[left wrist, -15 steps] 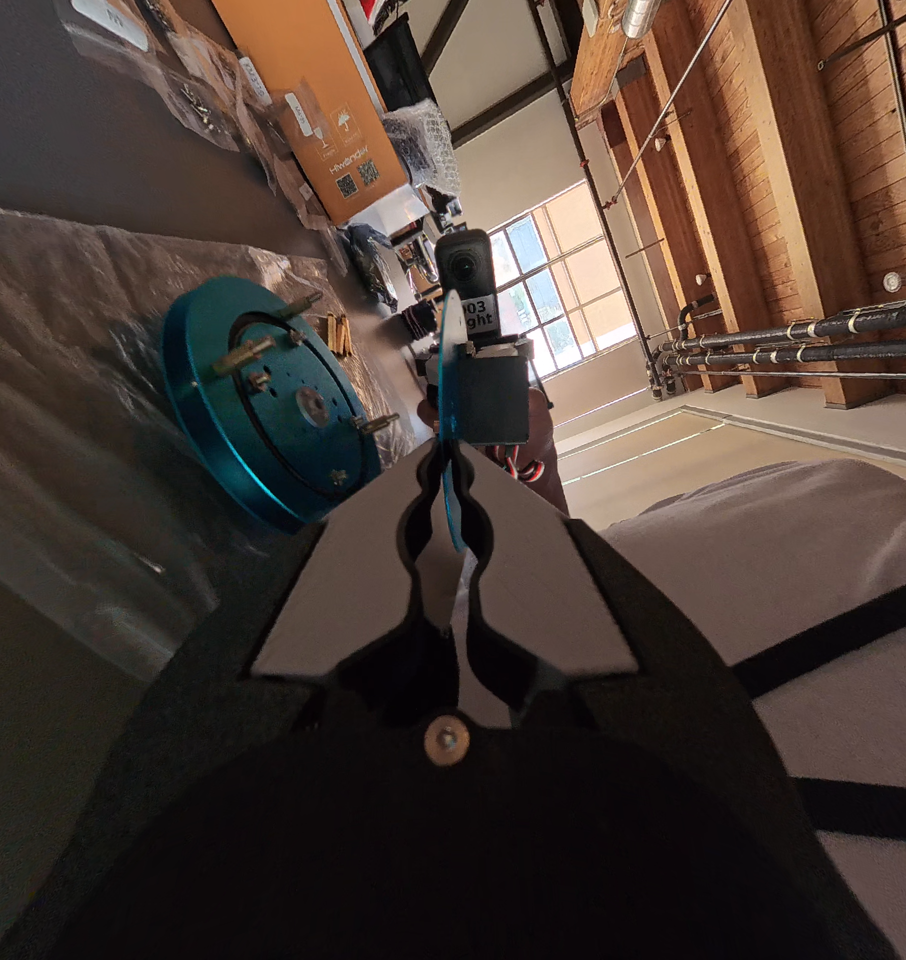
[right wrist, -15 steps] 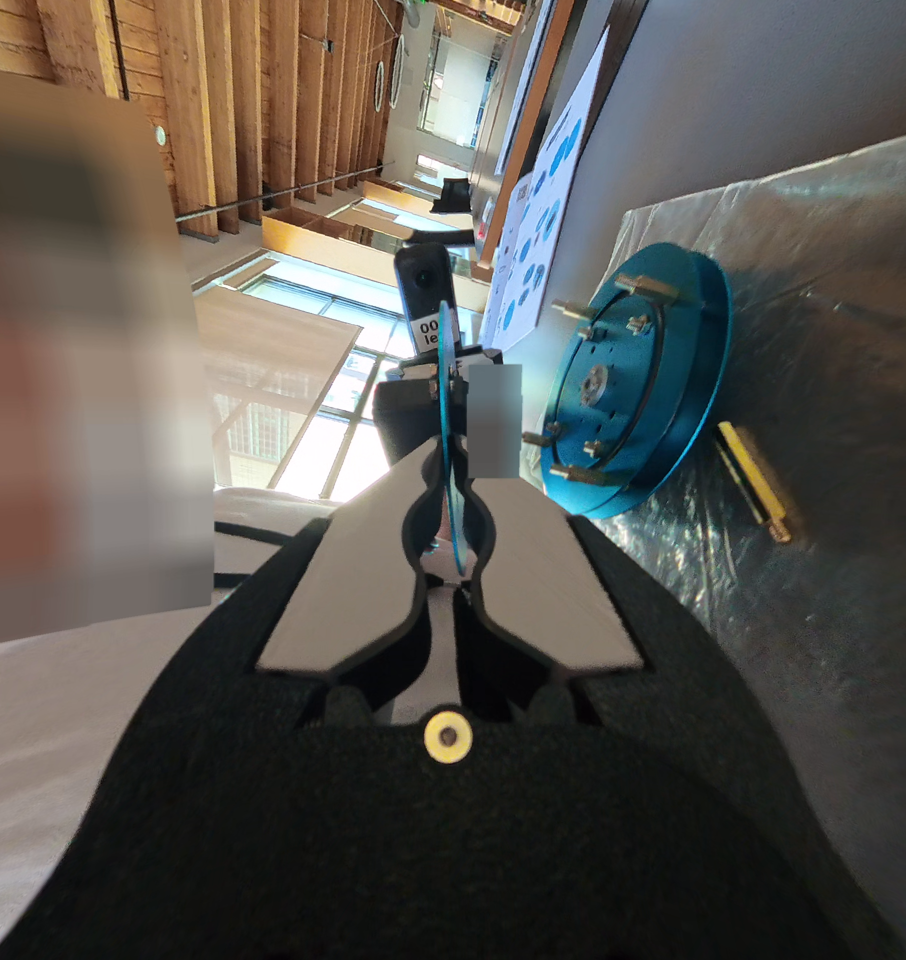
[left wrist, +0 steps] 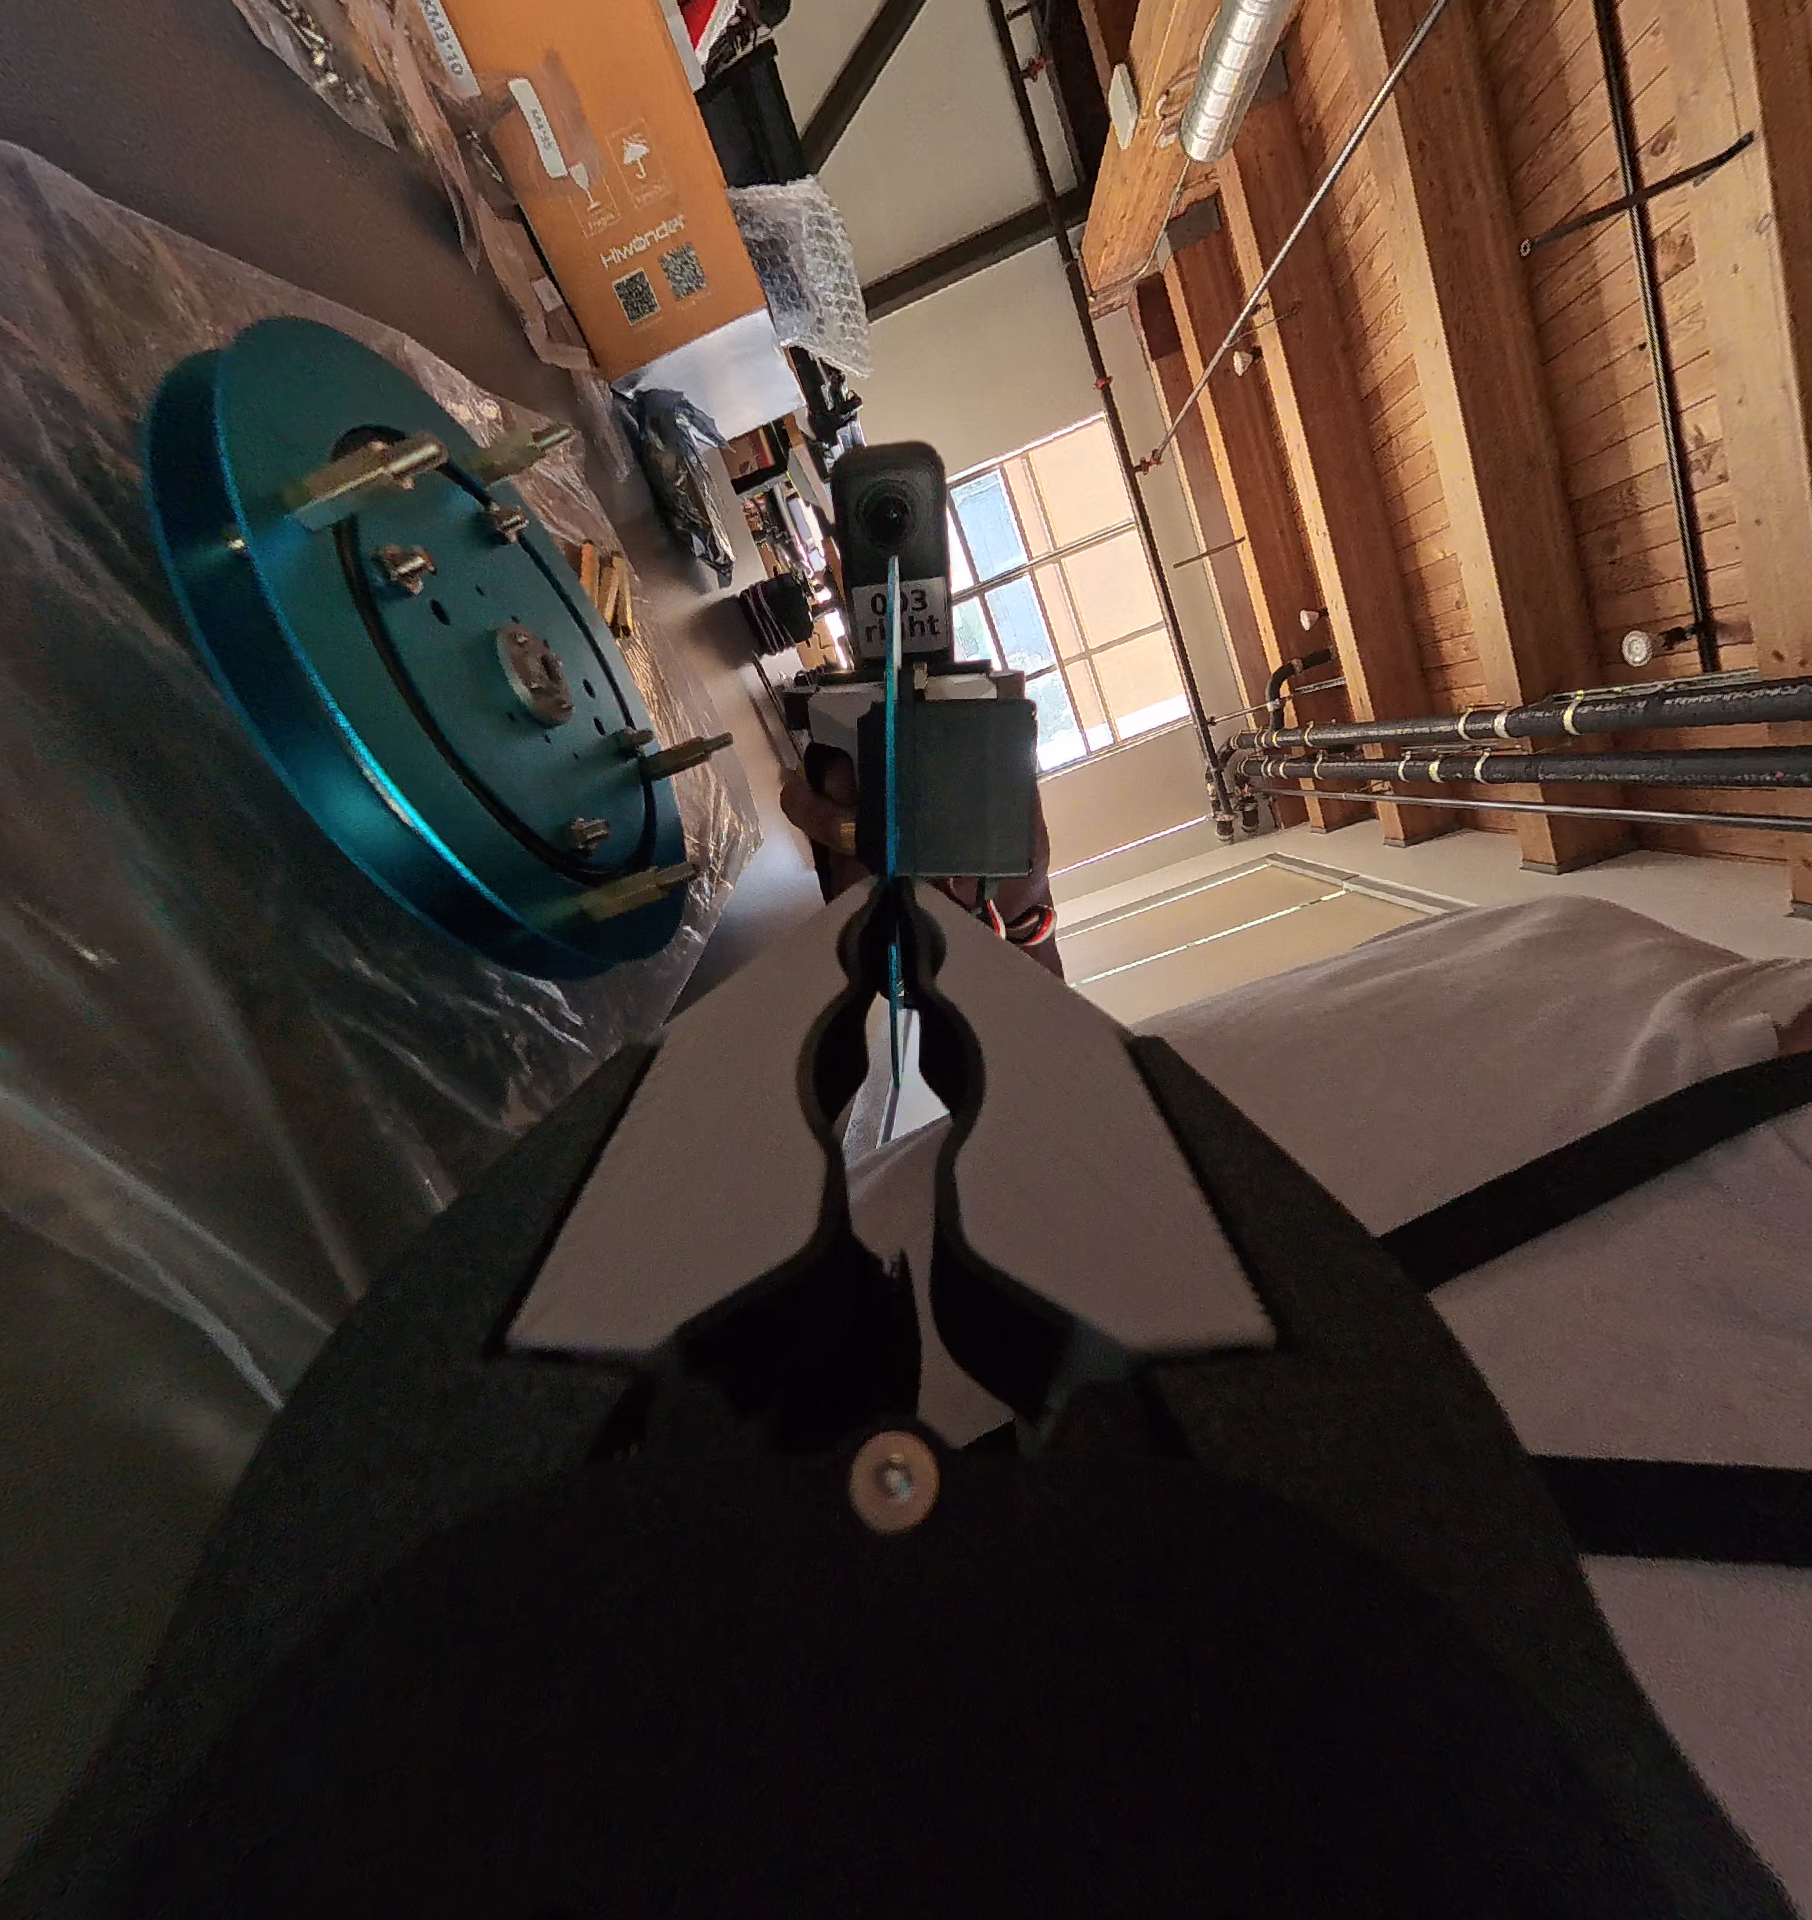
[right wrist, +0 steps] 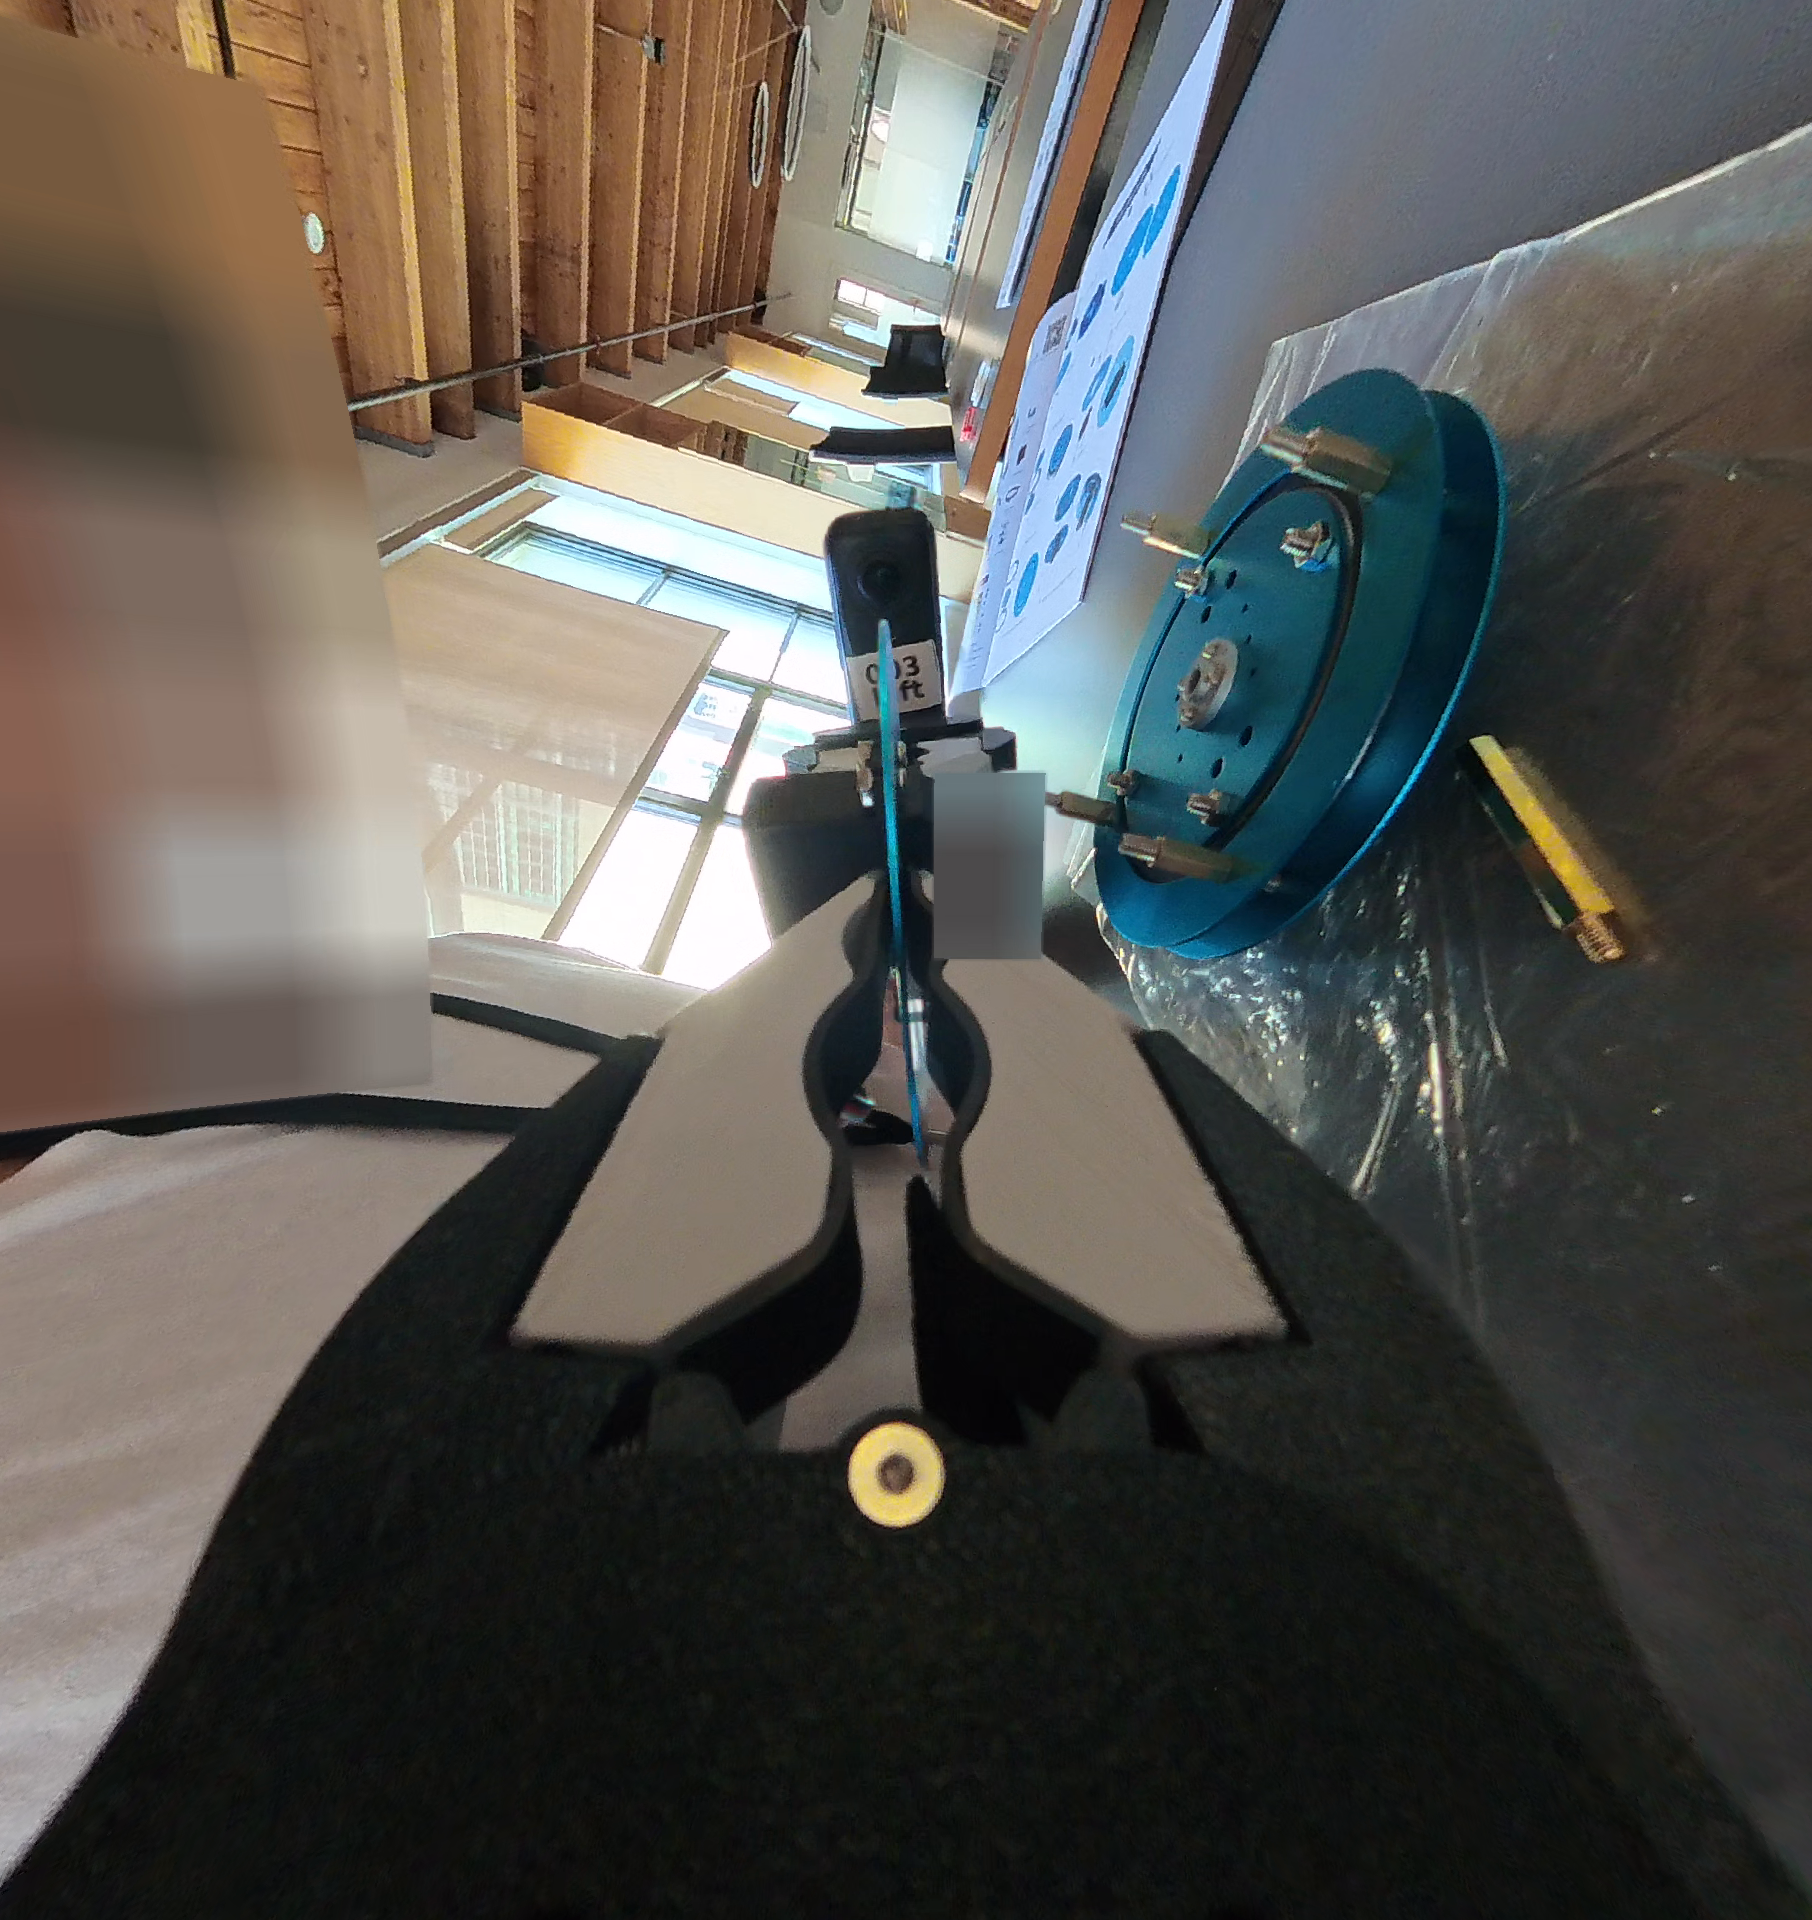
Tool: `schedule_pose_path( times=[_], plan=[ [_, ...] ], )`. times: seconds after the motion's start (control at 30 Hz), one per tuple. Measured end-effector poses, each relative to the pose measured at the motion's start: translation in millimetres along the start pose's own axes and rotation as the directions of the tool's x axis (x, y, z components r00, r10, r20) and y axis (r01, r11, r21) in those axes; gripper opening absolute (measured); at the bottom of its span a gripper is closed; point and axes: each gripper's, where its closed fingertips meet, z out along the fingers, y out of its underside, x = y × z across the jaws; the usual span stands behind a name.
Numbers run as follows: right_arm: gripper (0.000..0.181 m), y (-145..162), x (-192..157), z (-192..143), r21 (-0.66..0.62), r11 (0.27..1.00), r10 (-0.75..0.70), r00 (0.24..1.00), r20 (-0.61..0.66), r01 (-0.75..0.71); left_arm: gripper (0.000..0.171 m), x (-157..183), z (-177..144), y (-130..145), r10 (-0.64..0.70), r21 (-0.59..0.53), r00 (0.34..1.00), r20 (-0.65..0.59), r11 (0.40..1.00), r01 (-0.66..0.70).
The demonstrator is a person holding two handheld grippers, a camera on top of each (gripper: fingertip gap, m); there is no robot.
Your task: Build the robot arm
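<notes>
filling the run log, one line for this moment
left gripper: shut on thin blue plate | right gripper: shut on it | blue disc beside

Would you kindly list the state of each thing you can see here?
Left gripper: shut on thin blue plate.
Right gripper: shut on the same plate, opposite edge.
Thin blue plate: held edge-on, off the table.
Blue disc: resting on plastic sheet, brass posts sticking out.

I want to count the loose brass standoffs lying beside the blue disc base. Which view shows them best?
The right wrist view: one loose brass standoff lies large and unobstructed on the plastic sheet beside the blue disc base. The left wrist view shows only small, distant brass pieces behind the base.
</notes>
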Motion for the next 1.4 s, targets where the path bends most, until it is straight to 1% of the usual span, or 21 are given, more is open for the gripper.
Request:
schedule_pose_path(
  times=[0.13,0.37,0.5,0.67,0.77,0.9,1.03,1.13,1.27,1.4],
  plan=[
    [0.0,-4.8,1.1,1.7,-0.009,1.0,-0.007,1.0,-0.001,0.007,0.0,-3.0,-0.3,-3.8,-0.027,0.022,1.0,-0.001,0.999,0.027],
    [0.0,-4.7,2.1,8.0,-0.028,1.0,-0.005,1.0,0.013,0.006,0.0,-1.8,-6.5,-8.5,0.014,0.033,1.0,0.027,0.999,-0.015],
    [0.0,0.0,4.9,11.9,-0.051,0.999,-0.007,1.0,0.0,0.007,0.0,-4.3,-11.2,-5.3,0.006,0.015,0.999,0.033,1.0,-0.007],
    [0.0,1.3,5.7,12.5,-0.066,0.997,-0.044,0.999,-0.023,0.043,0.0,-6.2,-12.5,-2.3,-0.003,-0.007,0.999,0.033,1.0,0.004],
    [0.0,-6.5,2.3,9.4,-0.062,0.995,-0.077,0.997,-0.026,0.075,0.0,-5.7,-7.9,-1.3,0.005,-0.027,1.0,0.026,1.0,-0.004],
    [0.0,-22.0,-2.7,8.4,-0.076,0.996,-0.055,0.998,0.011,0.055,0.001,-3.7,2.0,4.5,0.006,-0.065,1.0,0.011,0.998,-0.005],
    [0.0,-36.6,9.1,13.3,-0.112,0.993,0.033,0.999,0.023,-0.03,0.001,-12.3,0.4,-8.9,0.002,-0.031,0.999,0.053,1.0,-0.001],
    [0.0,-48.1,18.3,16.2,-0.123,0.99,0.069,0.998,0.003,-0.068,0.004,-24.0,-1.4,-21.5,0.016,-0.002,0.992,0.122,1.0,-0.016],
    [0.0,-54.5,25.9,17.2,-0.128,0.987,0.091,0.996,-0.025,-0.093,0.002,-32.6,-1.9,-33.5,0.027,-0.011,0.984,0.175,1.0,-0.026],
    [0.0,-54.7,30.9,18.1,-0.129,0.987,0.085,0.995,-0.055,-0.092,0.002,-38.6,-4.8,-43.3,-0.001,-0.025,0.982,0.186,1.0,0.006]
  ],
)
